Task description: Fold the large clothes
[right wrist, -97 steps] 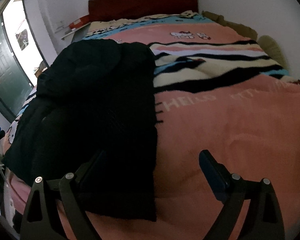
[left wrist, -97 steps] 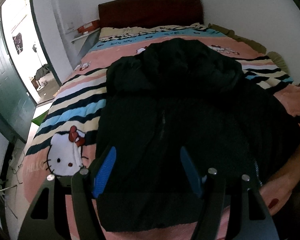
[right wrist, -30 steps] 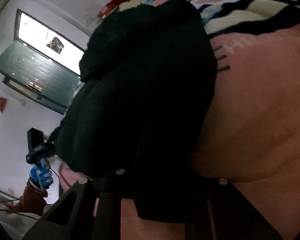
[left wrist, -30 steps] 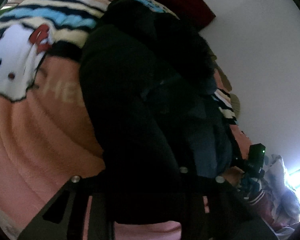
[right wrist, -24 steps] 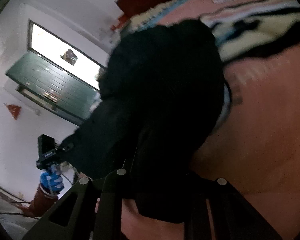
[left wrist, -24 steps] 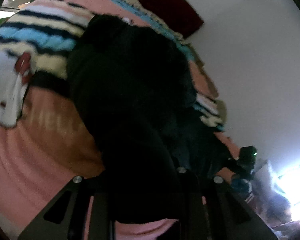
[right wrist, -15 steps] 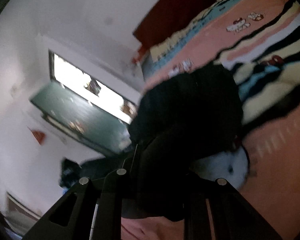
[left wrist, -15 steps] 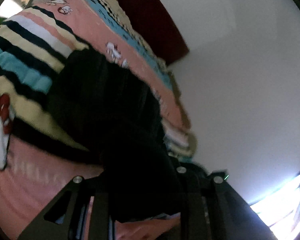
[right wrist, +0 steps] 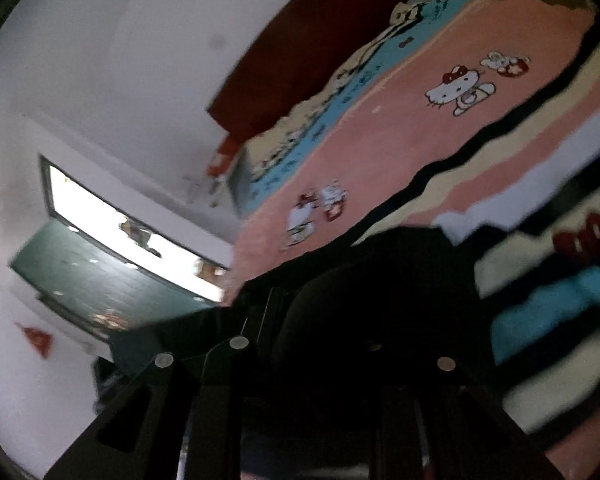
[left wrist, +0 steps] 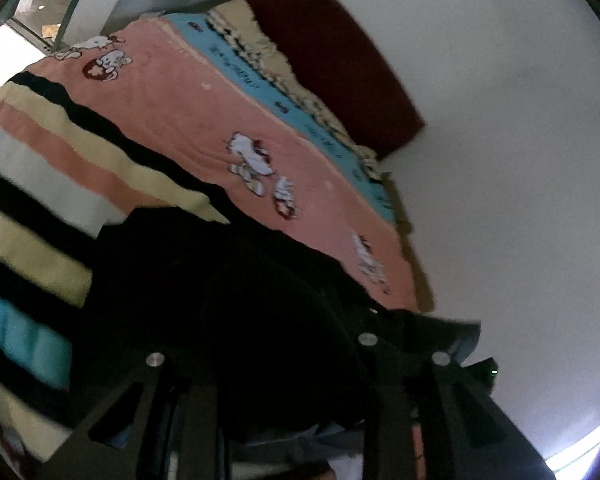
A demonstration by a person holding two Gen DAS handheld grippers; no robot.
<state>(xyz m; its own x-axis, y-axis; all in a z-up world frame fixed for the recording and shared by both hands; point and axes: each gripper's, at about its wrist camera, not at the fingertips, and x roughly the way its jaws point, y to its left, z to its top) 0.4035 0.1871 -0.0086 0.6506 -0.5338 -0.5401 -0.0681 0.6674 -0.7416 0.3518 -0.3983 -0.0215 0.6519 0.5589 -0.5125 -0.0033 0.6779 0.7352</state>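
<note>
**Black jacket carried up the bed, gripped at two points**

Black, bulky padded jacket (left wrist: 228,304) hung bunched in front of both cameras, its dark cloth filling the lower middle of each view and lying just above a pink plush blanket with cream, black and blue stripes and cartoon cats (left wrist: 172,120). Judging by the task, the garment was held at two spaced points so that one end could be carried over the rest to make a fold.

The left gripper (left wrist: 260,364) had cloth between its dark fingers; its jaws were opening a little from a narrow set, yet the jacket appeared still pinched there, though the fingertips were buried in fabric. The right gripper (right wrist: 304,360) kept its jaws nearly pressed together on a thick wad of the same jacket, tips likewise hidden.

Beyond the garment, the blanket covered a bed that ran up to a dark red headboard (left wrist: 332,48) against a white wall (left wrist: 500,160). The right view showed a green door (right wrist: 100,280) beside a bright doorway.
</note>
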